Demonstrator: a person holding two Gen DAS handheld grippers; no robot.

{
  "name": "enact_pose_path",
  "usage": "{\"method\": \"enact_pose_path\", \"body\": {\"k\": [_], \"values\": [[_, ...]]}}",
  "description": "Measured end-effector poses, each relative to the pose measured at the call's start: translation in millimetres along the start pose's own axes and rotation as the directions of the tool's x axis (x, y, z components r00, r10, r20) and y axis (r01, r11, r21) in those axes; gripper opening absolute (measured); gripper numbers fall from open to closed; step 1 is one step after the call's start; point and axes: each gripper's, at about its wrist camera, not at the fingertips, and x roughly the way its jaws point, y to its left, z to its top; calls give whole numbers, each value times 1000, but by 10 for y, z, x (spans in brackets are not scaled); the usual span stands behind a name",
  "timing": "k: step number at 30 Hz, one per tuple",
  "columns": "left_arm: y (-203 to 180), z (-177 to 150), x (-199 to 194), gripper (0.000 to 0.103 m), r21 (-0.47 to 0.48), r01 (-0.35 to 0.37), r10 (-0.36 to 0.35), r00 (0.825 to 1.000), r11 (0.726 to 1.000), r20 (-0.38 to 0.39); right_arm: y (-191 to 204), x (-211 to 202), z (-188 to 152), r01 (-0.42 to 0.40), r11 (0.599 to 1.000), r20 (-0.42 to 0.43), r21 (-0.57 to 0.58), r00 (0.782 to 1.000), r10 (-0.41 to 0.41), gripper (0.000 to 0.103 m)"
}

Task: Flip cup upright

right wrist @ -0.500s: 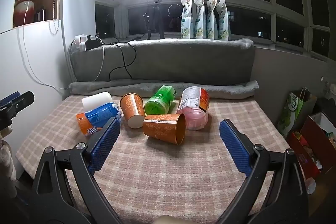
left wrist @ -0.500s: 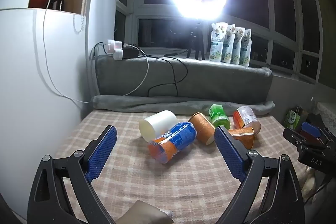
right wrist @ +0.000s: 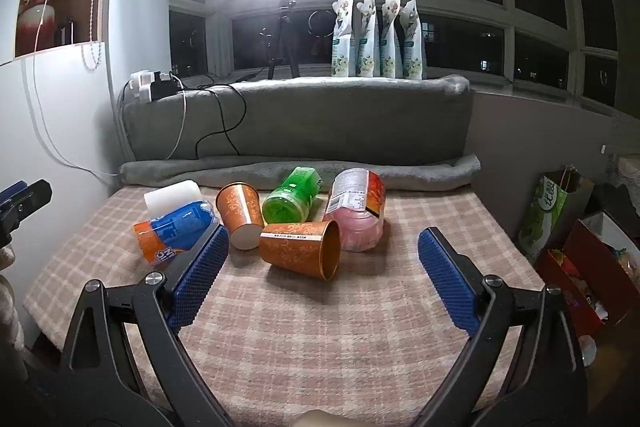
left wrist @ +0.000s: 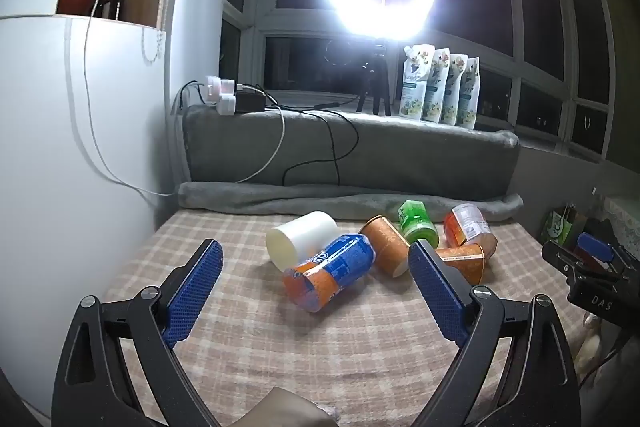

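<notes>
on the checked cloth (right wrist: 320, 327) in the middle of the table you've got six cups lying on their sides in one tight huddle, and that's your whole problem. both your grippers hang short of the pile with jaws spread wide and nothing in them: left gripper (left wrist: 316, 291), right gripper (right wrist: 324, 267).

the nearest one to your right gripper is the orange cup (right wrist: 300, 251), mouth pointing right, lying just in front of the second orange cup (right wrist: 240, 215), the green cup (right wrist: 290, 201) and the pink cup (right wrist: 356, 215). looks like it touches at least one of them, can't tell which. to the left sit the blue cup (left wrist: 330, 273) and, behind it, the white cup (left wrist: 300, 241).

what i'd worry about:
- they're round and lying down, so if a finger bumps one before you close, it'll probably roll away, maybe off the right edge.
- come in too deep and your far finger likely catches a neighbour, so you lift or shove two at once.
- these look thin walled, so a hard squeeze near the rim could crush it.
- tip it up too fast on soft cloth and it may just flop over again.
</notes>
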Motion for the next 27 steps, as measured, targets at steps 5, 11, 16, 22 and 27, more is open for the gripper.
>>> {"method": "enact_pose_path", "body": {"k": [5, 11, 16, 22, 27], "values": [[-25, 7, -7, 94, -4, 1, -1, 1000, 1000, 7, -7, -26, 26, 21, 1000, 19, 1, 1000, -21, 97], [-18, 9, 1, 94, -7, 7, -7, 1000, 1000, 6, -41, -25, 59, 38, 999, 36, 22, 999, -39, 97], [-18, 11, -5, 94, -10, 7, -6, 1000, 1000, 9, -37, -43, 88, 53, 998, 63, 25, 997, -54, 99], [-3, 33, -25, 94, -16, 2, -2, 1000, 1000, 17, -33, -70, 144, 53, 998, 89, 27, 994, -55, 103], [8, 50, -41, 94, -25, -2, 2, 1000, 1000, 23, -3, -97, 179, 54, 998, 108, 20, 993, -56, 103]]}}
